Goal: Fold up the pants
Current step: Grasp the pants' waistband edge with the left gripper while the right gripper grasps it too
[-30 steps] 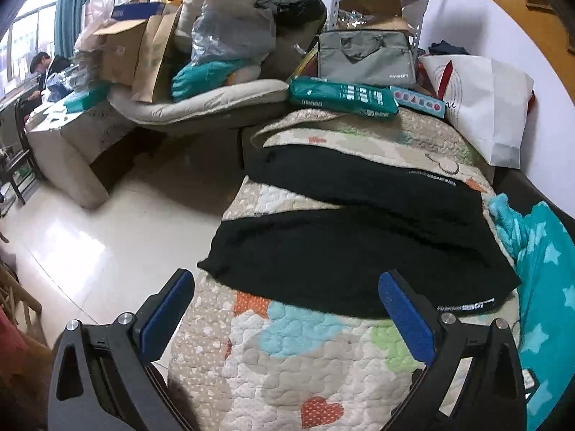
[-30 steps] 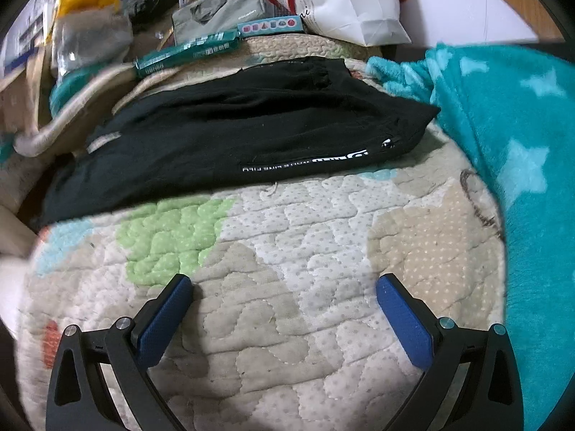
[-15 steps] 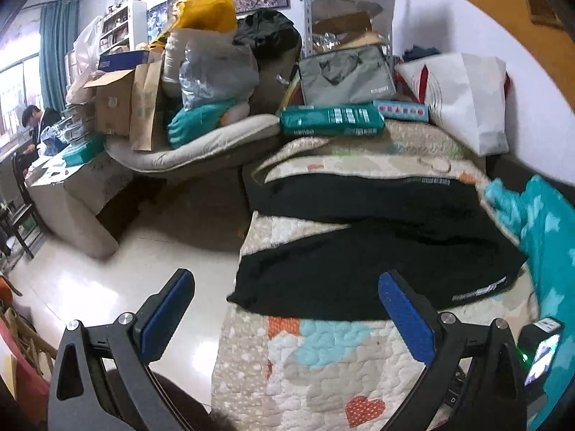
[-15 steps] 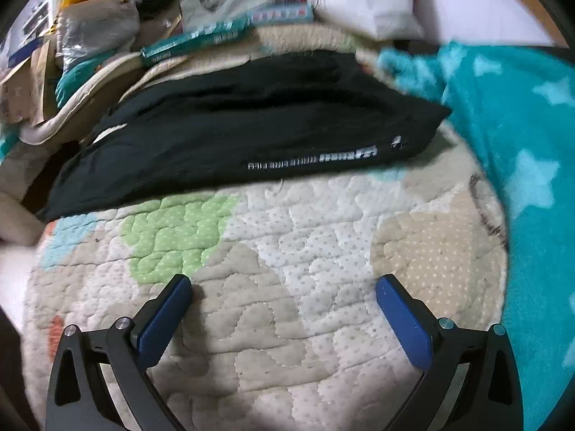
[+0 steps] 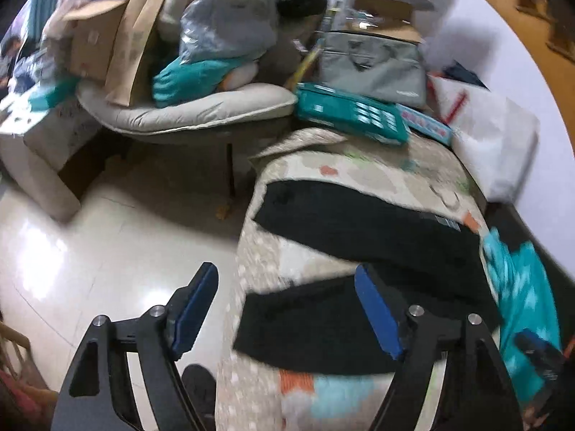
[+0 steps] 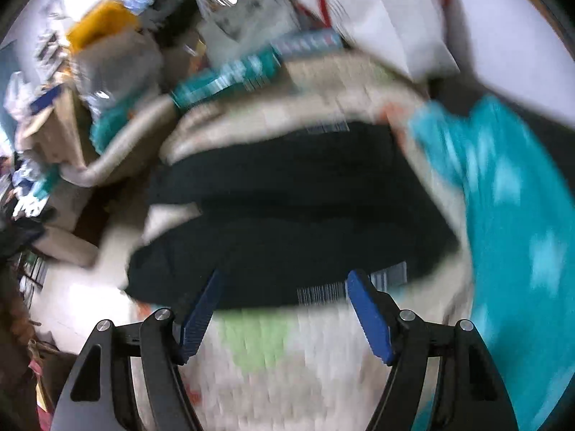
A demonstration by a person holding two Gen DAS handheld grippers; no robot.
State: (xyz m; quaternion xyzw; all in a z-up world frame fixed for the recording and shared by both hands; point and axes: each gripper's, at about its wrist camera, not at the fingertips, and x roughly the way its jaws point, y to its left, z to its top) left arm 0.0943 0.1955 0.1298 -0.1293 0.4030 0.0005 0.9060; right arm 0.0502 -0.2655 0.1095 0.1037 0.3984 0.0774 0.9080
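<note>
Black pants (image 5: 359, 251) lie spread across a patterned quilt (image 5: 323, 406) on a bed, both legs reaching toward its left edge. My left gripper (image 5: 287, 312) is open and empty, hovering over the near leg's hem at the bed's left edge. In the blurred right wrist view the pants (image 6: 287, 222) fill the middle. My right gripper (image 6: 284, 318) is open and empty, above the near edge of the pants with white lettering (image 6: 345, 287).
A teal star blanket (image 6: 521, 233) lies right of the pants. Teal boxes (image 5: 352, 116), a grey bag (image 5: 373, 68) and a white bag (image 5: 496, 143) sit at the bed's far end. A piled cushion chair (image 5: 187, 111) and glossy floor (image 5: 107, 251) lie left.
Both grippers have swung quickly and the views are blurred. The left one has shifted left toward the bed's edge and leg hems. The right one has risen and tilted, closer to the pants.
</note>
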